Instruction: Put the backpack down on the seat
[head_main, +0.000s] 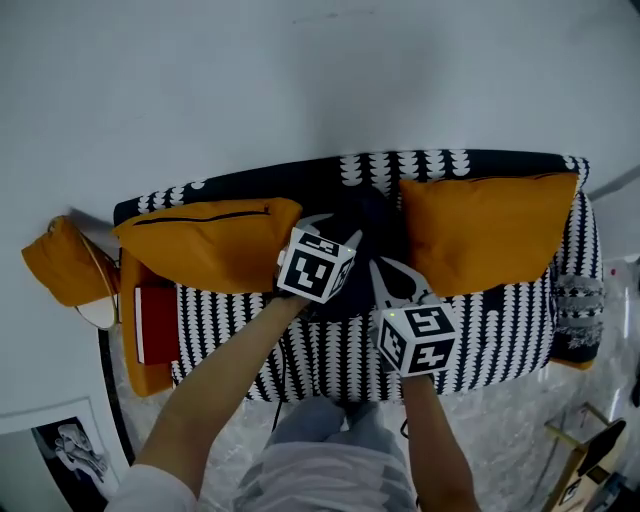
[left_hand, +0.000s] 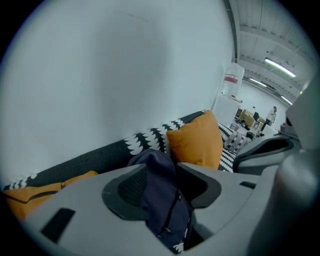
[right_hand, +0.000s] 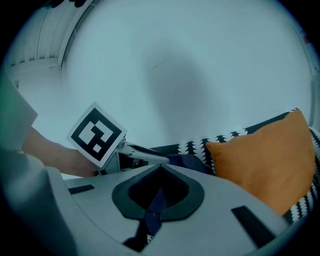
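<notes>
A dark navy backpack (head_main: 372, 228) rests on the black-and-white patterned sofa (head_main: 500, 335), between two orange cushions. My left gripper (head_main: 335, 232) reaches onto its left side. In the left gripper view the left gripper (left_hand: 161, 169) stands open, with the backpack's fabric (left_hand: 162, 200) lying loose between the wide jaws. My right gripper (head_main: 396, 285) is at the bag's right front. In the right gripper view the right gripper (right_hand: 160, 169) has its tips together, shut on a navy strap (right_hand: 154, 206) of the backpack.
One orange cushion (head_main: 205, 240) lies left of the bag and another (head_main: 480, 230) leans to its right. A red box (head_main: 157, 322) sits at the sofa's left end, beside an orange bag (head_main: 65, 262). The wall is right behind the sofa. A framed picture (head_main: 65, 450) lies on the floor.
</notes>
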